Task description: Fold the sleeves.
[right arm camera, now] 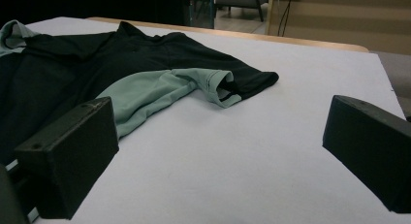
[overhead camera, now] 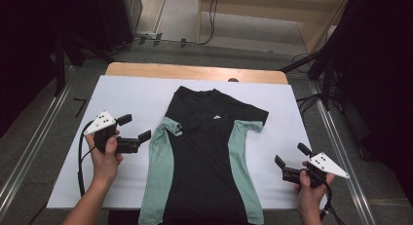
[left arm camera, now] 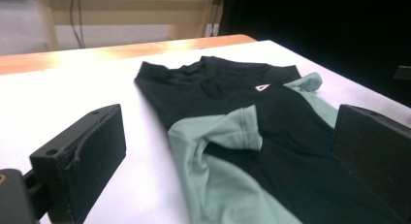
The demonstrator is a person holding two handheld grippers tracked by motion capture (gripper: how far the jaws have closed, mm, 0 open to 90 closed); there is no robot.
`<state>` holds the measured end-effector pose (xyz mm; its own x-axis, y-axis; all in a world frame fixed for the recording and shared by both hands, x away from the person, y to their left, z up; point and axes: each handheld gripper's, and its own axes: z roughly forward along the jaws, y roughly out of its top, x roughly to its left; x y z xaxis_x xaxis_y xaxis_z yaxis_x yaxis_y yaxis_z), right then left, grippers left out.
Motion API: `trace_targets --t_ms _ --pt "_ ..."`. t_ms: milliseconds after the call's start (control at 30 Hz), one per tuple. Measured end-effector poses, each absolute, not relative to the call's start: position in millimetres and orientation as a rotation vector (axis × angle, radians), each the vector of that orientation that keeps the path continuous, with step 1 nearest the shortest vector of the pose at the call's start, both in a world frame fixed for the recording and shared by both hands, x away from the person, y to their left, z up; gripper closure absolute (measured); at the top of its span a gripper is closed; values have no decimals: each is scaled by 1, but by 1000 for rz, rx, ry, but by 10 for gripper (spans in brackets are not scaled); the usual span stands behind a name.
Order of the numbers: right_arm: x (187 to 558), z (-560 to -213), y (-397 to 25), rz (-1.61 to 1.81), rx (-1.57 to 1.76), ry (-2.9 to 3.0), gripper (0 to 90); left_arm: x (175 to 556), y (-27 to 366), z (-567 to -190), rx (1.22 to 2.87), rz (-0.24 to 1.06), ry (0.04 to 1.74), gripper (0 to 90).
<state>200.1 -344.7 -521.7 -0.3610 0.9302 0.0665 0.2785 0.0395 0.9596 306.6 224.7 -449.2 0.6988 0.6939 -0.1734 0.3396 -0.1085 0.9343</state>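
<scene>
White table [overhead camera: 131, 96], shirt's triangular logo [overhead camera: 216, 117]

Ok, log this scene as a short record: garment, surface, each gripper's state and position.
garment: black and mint-green T-shirt, laid flat, collar away from the person, hem over the near table edge
logo: small white mark on chest
surface: white sheet on a wooden table
left gripper: open, held beside the shirt's left sleeve, not touching it
right gripper: open, apart from the shirt, near the sheet's right edge
</scene>
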Motion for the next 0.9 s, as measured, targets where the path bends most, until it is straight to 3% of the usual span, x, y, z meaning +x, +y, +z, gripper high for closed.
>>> trace_targets --t_ms 900 --pt "200 -522 -344 1332 1231 1709 0 256 280 -470 1664 453 929 0"
